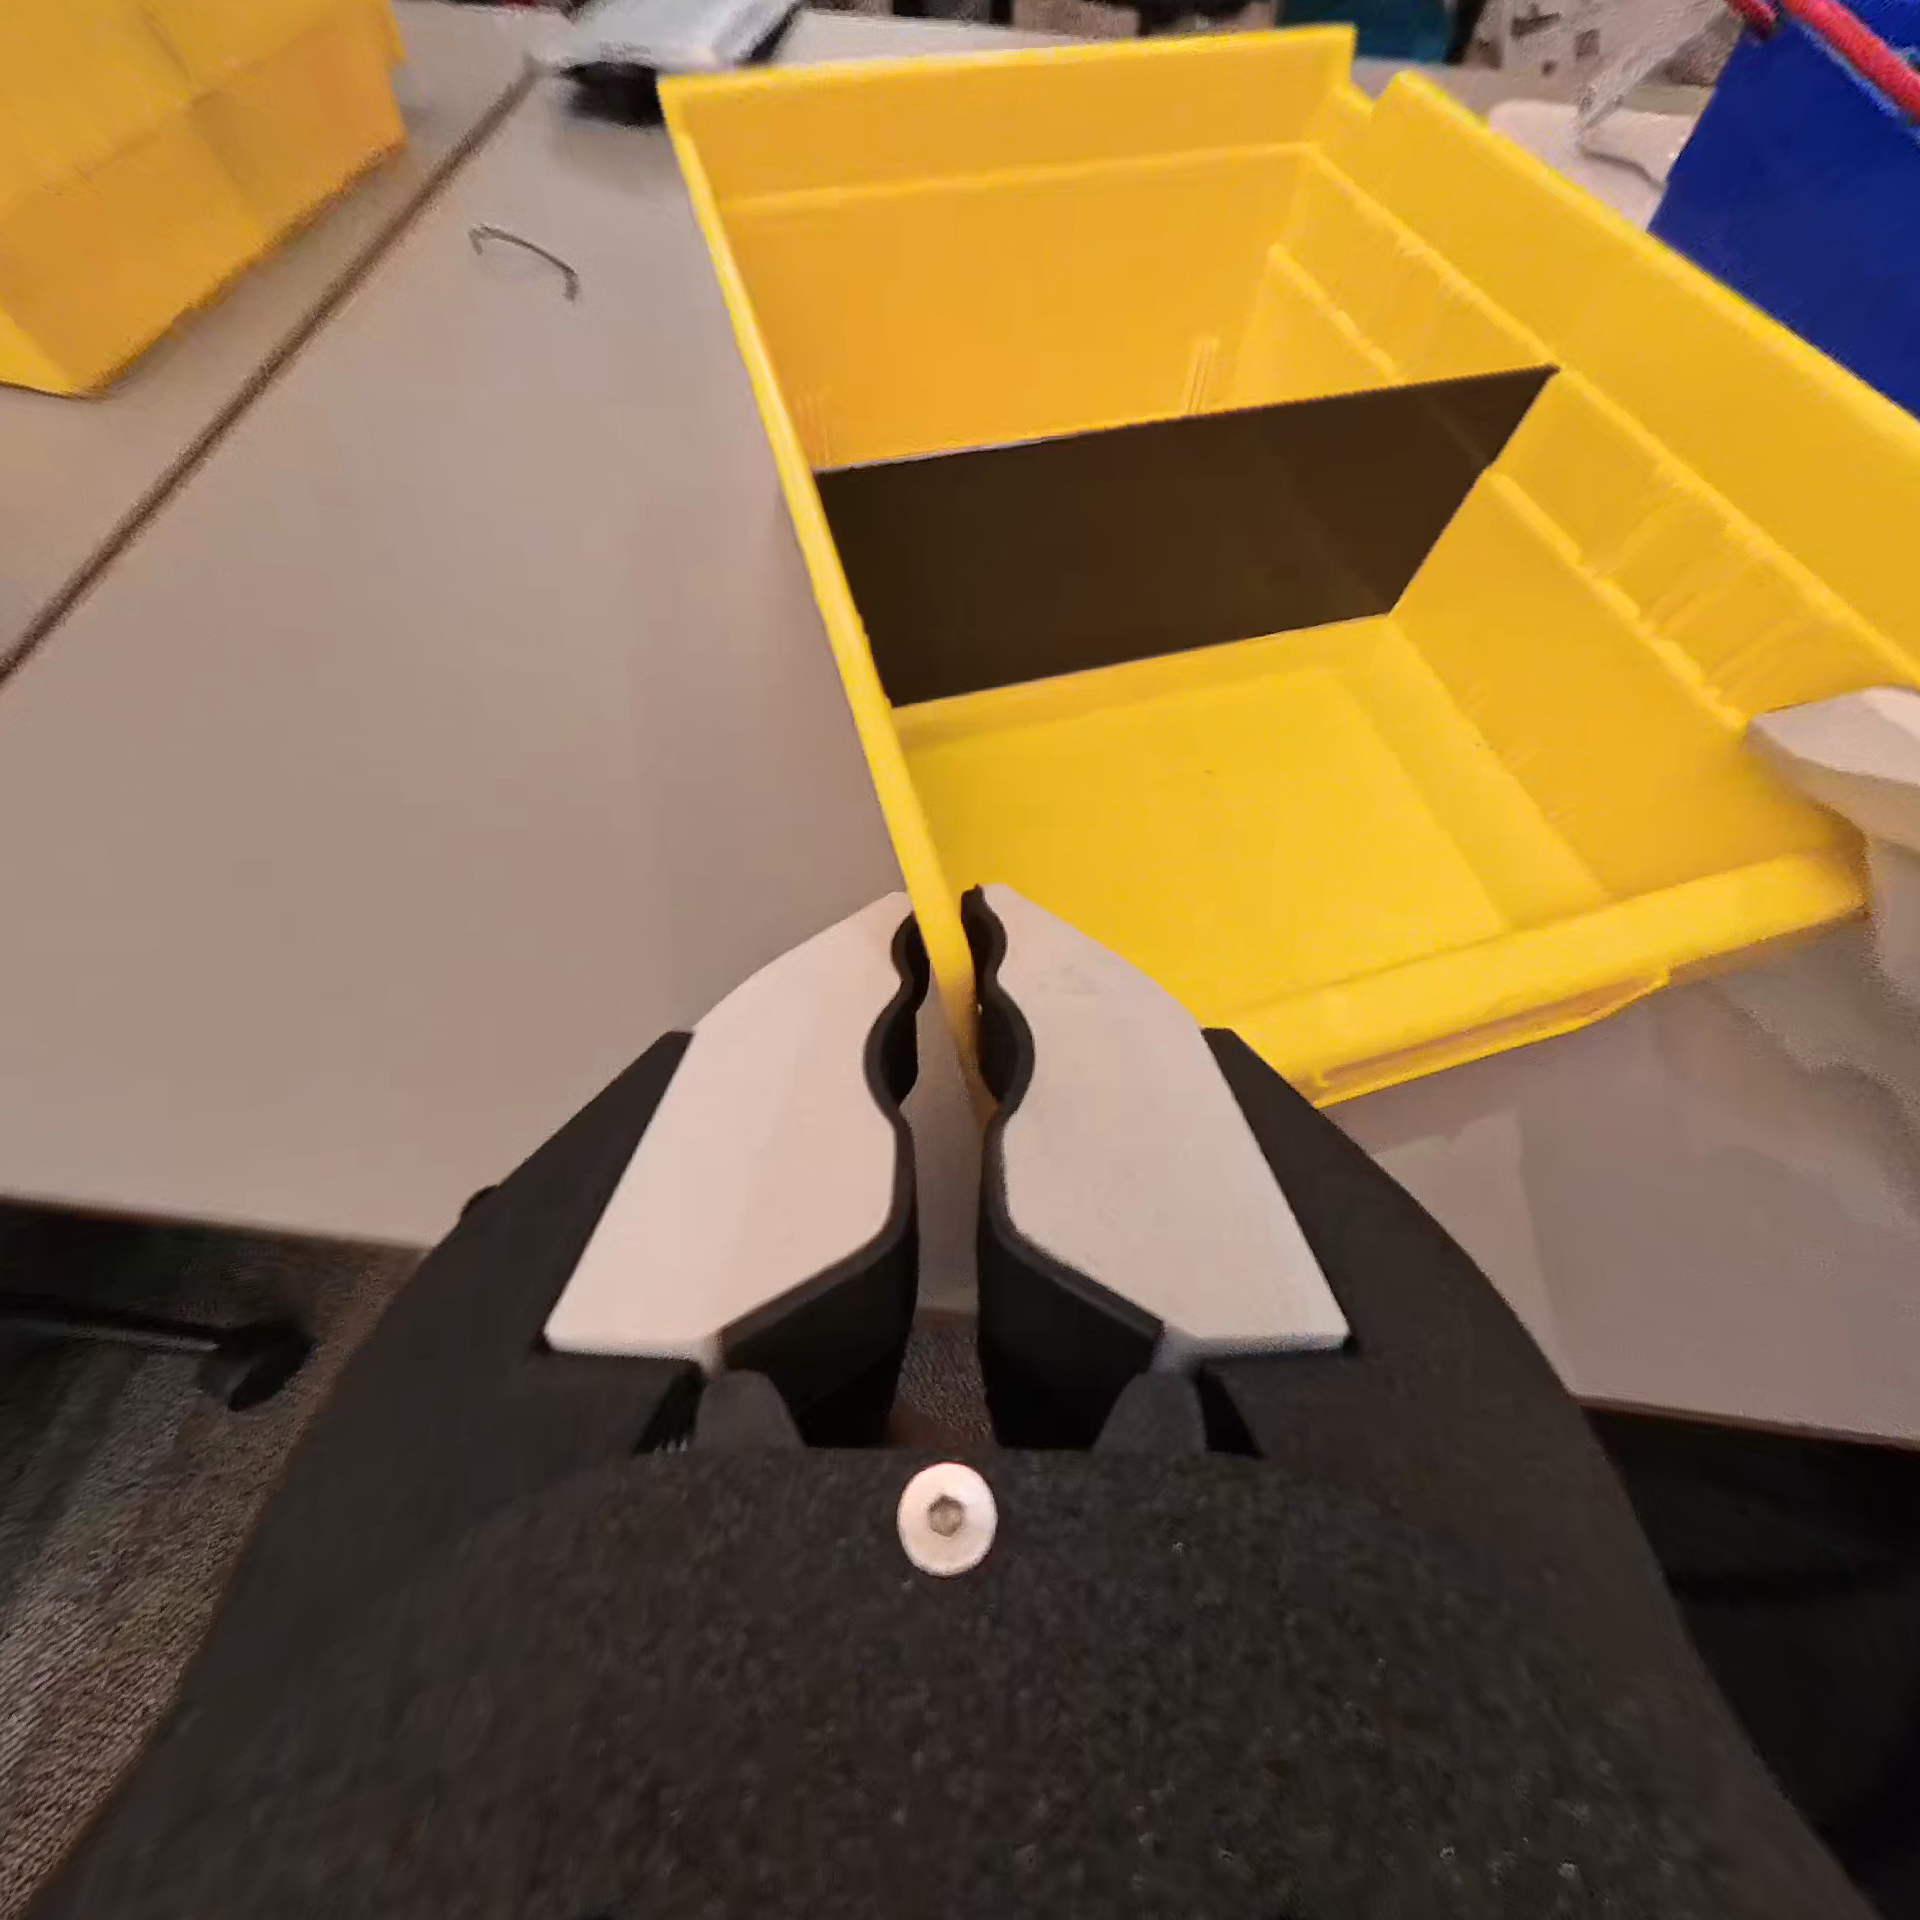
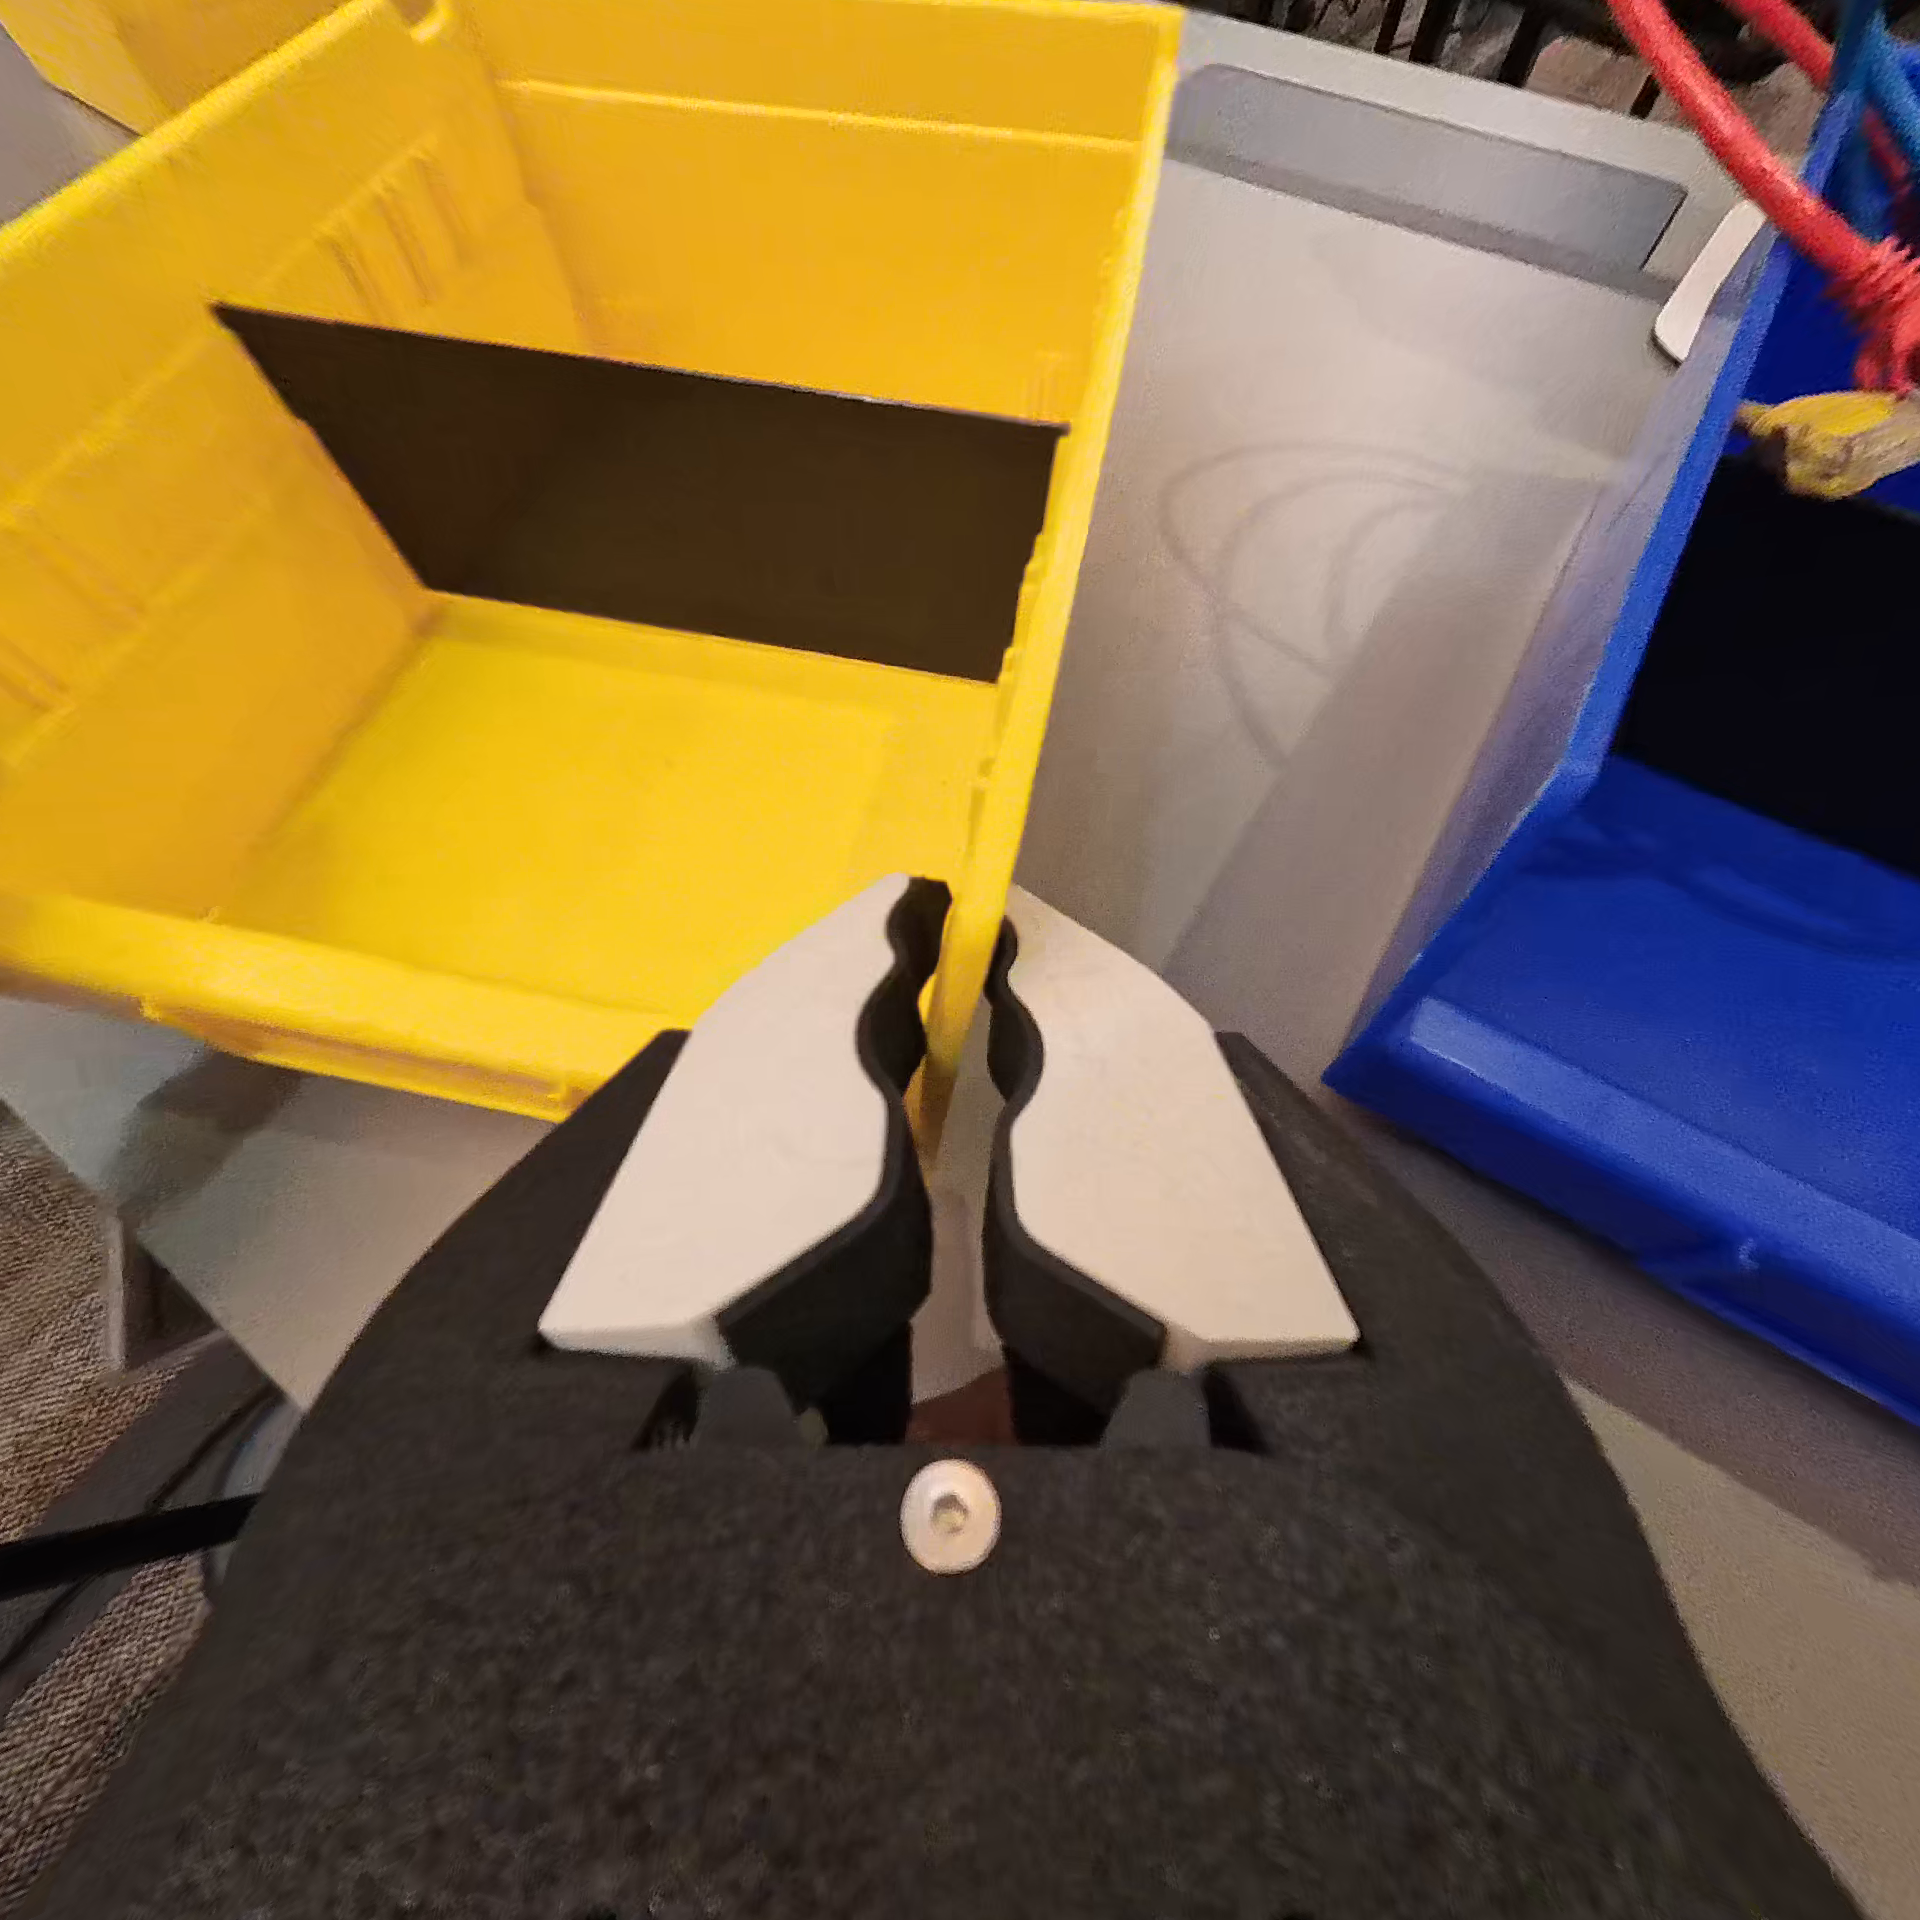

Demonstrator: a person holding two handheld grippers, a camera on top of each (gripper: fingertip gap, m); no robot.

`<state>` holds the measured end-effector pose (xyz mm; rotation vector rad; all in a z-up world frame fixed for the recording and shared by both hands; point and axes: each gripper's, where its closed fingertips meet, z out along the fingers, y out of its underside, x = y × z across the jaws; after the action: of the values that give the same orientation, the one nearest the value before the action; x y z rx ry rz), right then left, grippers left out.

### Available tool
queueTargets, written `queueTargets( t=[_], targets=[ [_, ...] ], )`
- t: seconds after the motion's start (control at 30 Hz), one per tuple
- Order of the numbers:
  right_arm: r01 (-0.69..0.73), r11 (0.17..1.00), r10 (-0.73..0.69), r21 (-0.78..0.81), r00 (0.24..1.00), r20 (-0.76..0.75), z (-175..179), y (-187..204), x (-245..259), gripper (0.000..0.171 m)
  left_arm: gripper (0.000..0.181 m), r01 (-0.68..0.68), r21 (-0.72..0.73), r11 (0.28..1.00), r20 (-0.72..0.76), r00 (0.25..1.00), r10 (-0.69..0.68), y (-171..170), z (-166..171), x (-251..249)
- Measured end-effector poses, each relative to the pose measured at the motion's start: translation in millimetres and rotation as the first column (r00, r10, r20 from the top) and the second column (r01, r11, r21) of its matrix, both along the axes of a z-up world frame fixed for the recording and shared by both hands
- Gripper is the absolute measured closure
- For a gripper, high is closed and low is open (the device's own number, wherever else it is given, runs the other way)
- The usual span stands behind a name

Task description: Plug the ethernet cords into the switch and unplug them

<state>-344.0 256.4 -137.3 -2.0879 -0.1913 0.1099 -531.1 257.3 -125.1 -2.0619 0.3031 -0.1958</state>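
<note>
Setup step: left gripper (image 1: 943, 914) and right gripper (image 2: 966, 914) each clamped on yellow bin (image 1: 1195, 800) side walls. No switch visible; cords (image 2: 1766, 177) upper right in blue bin (image 2: 1662, 987). Next: set bin down, fetch cords.

It looks like an office or lab workroom: a grey laminate bench (image 1: 416, 727) carries yellow plastic parts bins (image 1: 1195, 810) and a blue bin (image 2: 1662, 987) holding red cable (image 2: 1745, 135), above grey carpet (image 1: 135, 1558).
</note>
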Motion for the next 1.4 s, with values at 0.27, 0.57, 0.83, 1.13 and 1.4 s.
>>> queueTargets(
  t=[0.27, 0.57, 0.83, 1.13, 1.4],
  targets=[
    [-0.061, 0.976, 0.066, 0.209, 0.998, -0.017, 65.4, -20.3, 2.6, 0.167, 0.176, -0.117, 0.214, 0.970, -0.006, 0.993, 0.121, -37.5, 67.6, 3.7],
    [0.179, 0.840, -0.210, 0.512, 0.978, 0.003, 203.2, -63.4, 145.6, 0.167, 0.176, 0.136, 0.488, 0.862, 0.045, 0.983, -0.181, -24.2, 195.9, 158.7],
    [0.570, 0.687, -0.653, 0.451, 0.756, 0.039, 204.3, -155.6, 398.1, 0.167, 0.176, 0.521, 0.422, 0.742, 0.006, 0.817, -0.577, -41.0, 186.3, 446.3],
    [0.657, 0.717, -0.662, 0.232, 0.746, -0.068, 74.6, -191.0, 562.0, 0.168, 0.174, 0.622, 0.274, 0.734, -0.073, 0.774, -0.629, -79.6, 71.1, 595.3],
    [0.609, 0.783, -0.606, 0.125, 0.793, -0.068, 21.8, -159.0, 581.6, 0.168, 0.172, 0.609, 0.181, 0.773, -0.097, 0.793, -0.602, -63.0, 24.4, 604.3]
  ],
)
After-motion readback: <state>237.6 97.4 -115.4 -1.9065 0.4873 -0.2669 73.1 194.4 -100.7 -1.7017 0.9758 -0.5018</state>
